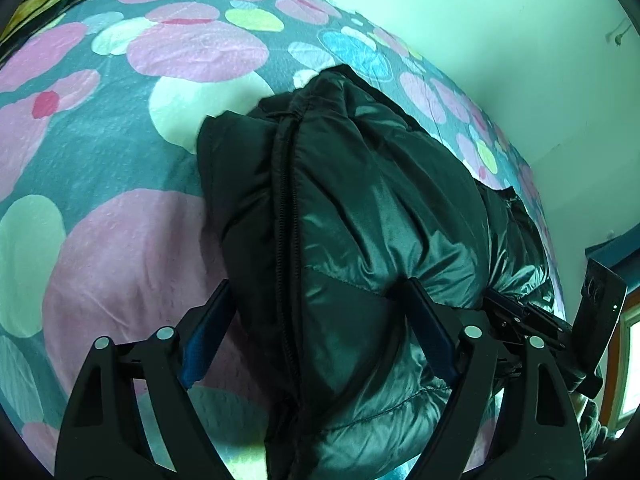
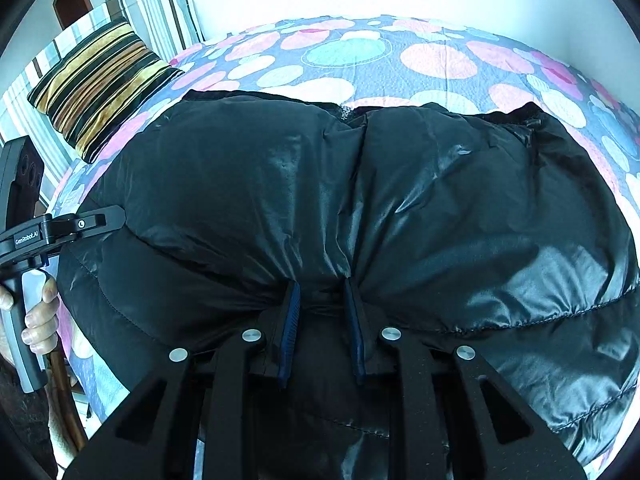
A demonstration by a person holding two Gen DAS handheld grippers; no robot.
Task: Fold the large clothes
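Note:
A shiny black puffer jacket (image 1: pixel 360 208) lies bunched on the bed; it fills the right wrist view (image 2: pixel 400 208), zipper at the far edge. My left gripper (image 1: pixel 316 284) stands wide open, its fingers astride a thick fold of the jacket beside the zipper line. My right gripper (image 2: pixel 322 284) is shut on a pinch of the jacket's near edge, the fabric gathered between its blue pads (image 2: pixel 290 316). The left gripper (image 2: pixel 100 220) shows at the left of the right wrist view, against the jacket's edge. The right gripper's body (image 1: pixel 520 316) shows at the right of the left wrist view.
The bed cover (image 1: pixel 140 240) is grey with large pink, white and green circles. A striped gold and black cushion (image 2: pixel 104 84) lies at the bed's far left corner by a striped pillow (image 2: pixel 160 12). A white wall (image 1: pixel 480 40) runs along the bed's far side.

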